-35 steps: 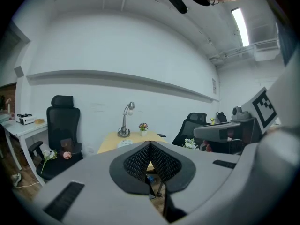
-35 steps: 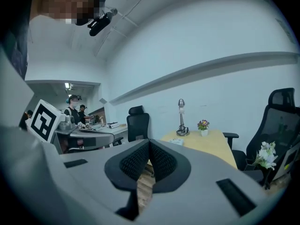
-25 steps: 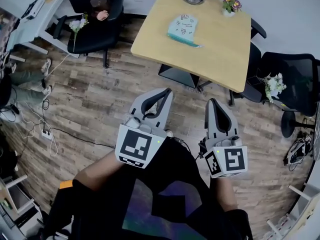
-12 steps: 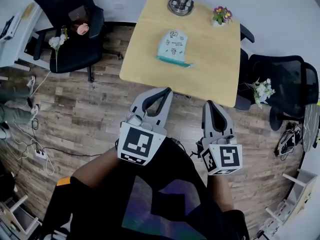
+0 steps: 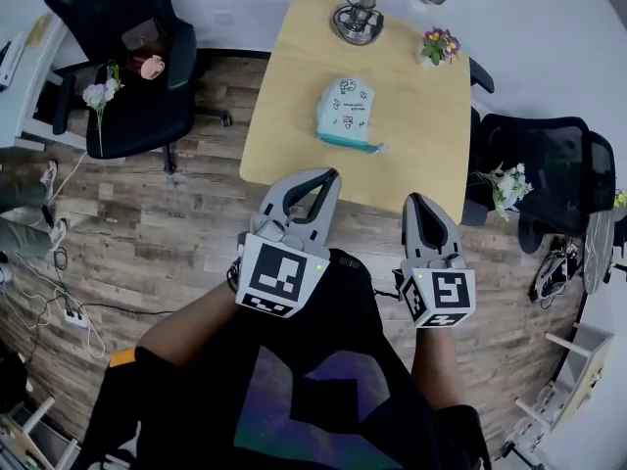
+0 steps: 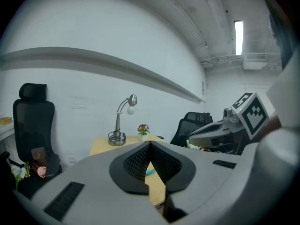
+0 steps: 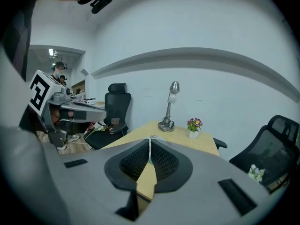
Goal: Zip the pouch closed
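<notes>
The pouch on the table is shown whole only in the head view, being masked elsewhere by the closed, empty left gripper and right gripper.

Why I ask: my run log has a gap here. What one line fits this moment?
phase: pre-grasp | pouch: on table, untouched | left gripper: shut, empty | right gripper: shut, empty

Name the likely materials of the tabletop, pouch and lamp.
Tabletop: pale wood or wood-look laminate, matte; even tan, no glare. Pouch: probably soft fabric or plastic, pale teal with small prints, darker teal edge. Lamp: metal, polished; silvery sheen.
</notes>
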`<state>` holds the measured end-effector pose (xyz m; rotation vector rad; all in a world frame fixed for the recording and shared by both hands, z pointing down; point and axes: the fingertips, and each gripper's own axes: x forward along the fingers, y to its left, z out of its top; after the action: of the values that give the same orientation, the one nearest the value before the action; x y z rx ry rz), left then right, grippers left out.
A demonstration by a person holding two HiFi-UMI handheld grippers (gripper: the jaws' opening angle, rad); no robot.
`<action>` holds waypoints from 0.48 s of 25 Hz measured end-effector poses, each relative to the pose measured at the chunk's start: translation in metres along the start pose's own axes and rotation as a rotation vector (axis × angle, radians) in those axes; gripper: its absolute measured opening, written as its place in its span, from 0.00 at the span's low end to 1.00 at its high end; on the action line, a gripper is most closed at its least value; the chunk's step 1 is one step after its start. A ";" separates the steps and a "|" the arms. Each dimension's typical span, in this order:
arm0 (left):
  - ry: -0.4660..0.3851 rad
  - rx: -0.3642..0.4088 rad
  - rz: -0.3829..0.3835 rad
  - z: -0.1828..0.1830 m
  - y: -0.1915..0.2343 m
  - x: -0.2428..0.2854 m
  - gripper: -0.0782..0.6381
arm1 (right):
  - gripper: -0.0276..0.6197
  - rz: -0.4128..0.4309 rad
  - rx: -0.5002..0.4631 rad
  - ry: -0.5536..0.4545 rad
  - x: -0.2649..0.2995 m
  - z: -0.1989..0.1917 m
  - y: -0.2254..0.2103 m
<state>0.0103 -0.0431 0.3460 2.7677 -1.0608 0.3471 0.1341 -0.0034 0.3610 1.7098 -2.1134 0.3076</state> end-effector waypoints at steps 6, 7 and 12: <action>0.017 -0.018 -0.005 -0.011 0.015 0.014 0.12 | 0.07 0.029 -0.064 0.063 0.023 -0.010 -0.008; 0.021 -0.019 -0.010 -0.014 0.016 0.018 0.12 | 0.07 0.035 -0.079 0.075 0.028 -0.012 -0.011; 0.065 -0.018 0.004 -0.031 0.024 0.039 0.12 | 0.11 0.079 -0.153 0.128 0.055 -0.025 -0.027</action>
<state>0.0174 -0.0792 0.3876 2.7190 -1.0496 0.4222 0.1551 -0.0472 0.4056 1.4834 -2.0587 0.2630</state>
